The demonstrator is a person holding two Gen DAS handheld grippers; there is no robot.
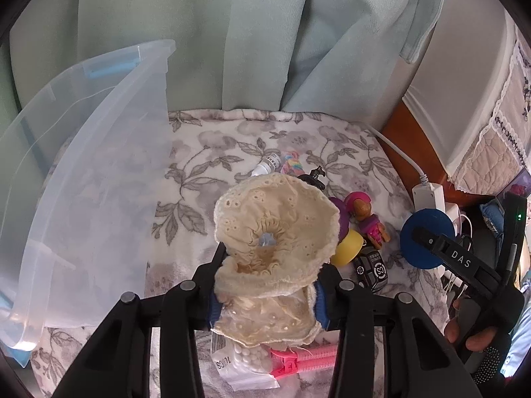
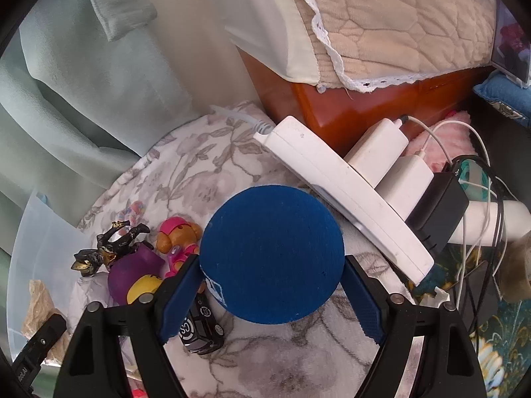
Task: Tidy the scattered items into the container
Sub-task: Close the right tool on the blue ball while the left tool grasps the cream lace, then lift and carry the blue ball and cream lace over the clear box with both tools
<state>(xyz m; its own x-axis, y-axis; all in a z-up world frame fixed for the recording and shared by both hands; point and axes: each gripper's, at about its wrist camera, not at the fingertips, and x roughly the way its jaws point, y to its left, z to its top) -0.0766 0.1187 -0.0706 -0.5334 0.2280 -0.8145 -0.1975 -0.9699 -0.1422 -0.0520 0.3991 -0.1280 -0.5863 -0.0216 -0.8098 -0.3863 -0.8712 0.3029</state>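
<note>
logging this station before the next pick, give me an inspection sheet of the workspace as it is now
surface: floral blanket, soft and uneven
job's things: clear bin at left; cream lace scrunchie; blue ball; pup figure; dark figure; toy car; purple and yellow toy; dropper bottle; bead bag; pink clip
clutter: nothing seen beyond these
grippers: left gripper jaws shut on the scrunchie; right gripper jaws pressed on the ball
cables: power strip with plugged chargers, loose leads at right
surroundings: green curtain, wooden cabinet
</note>
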